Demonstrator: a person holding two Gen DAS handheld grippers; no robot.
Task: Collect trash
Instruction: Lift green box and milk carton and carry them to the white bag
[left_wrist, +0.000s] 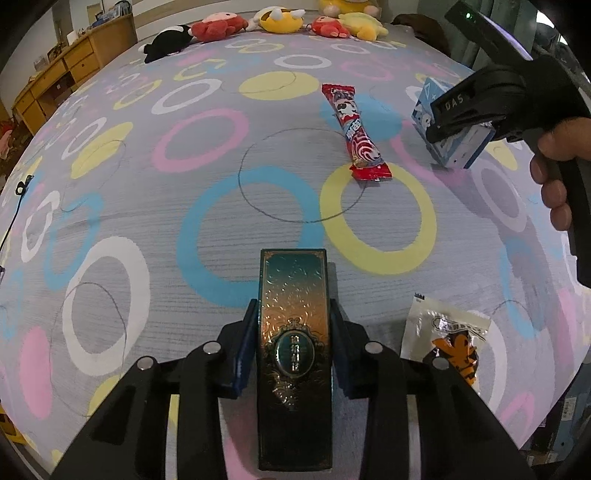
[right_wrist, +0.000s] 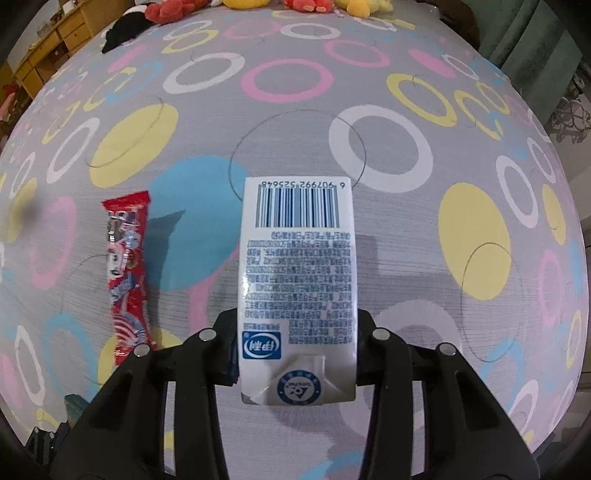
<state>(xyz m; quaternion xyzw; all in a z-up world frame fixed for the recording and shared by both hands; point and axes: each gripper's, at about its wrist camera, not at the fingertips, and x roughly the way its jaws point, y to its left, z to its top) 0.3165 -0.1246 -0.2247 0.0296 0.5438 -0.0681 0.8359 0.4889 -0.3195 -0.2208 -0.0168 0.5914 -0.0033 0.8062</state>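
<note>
Milk carton (right_wrist: 297, 280) is clamped lengthwise in the right gripper (right_wrist: 295, 354), barcode end pointed away over the bed (right_wrist: 406, 258). Green box (left_wrist: 293, 354) is pinched likewise by the left gripper (left_wrist: 293, 350). Red wrapper (left_wrist: 356, 133) is left lying nearby.

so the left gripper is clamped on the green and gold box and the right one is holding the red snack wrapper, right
Not quite. The left gripper is clamped on the green and gold box, but the right gripper holds the white milk carton, as the right wrist view shows. The red snack wrapper lies on the patterned bed cover beside it, ungripped.
</note>
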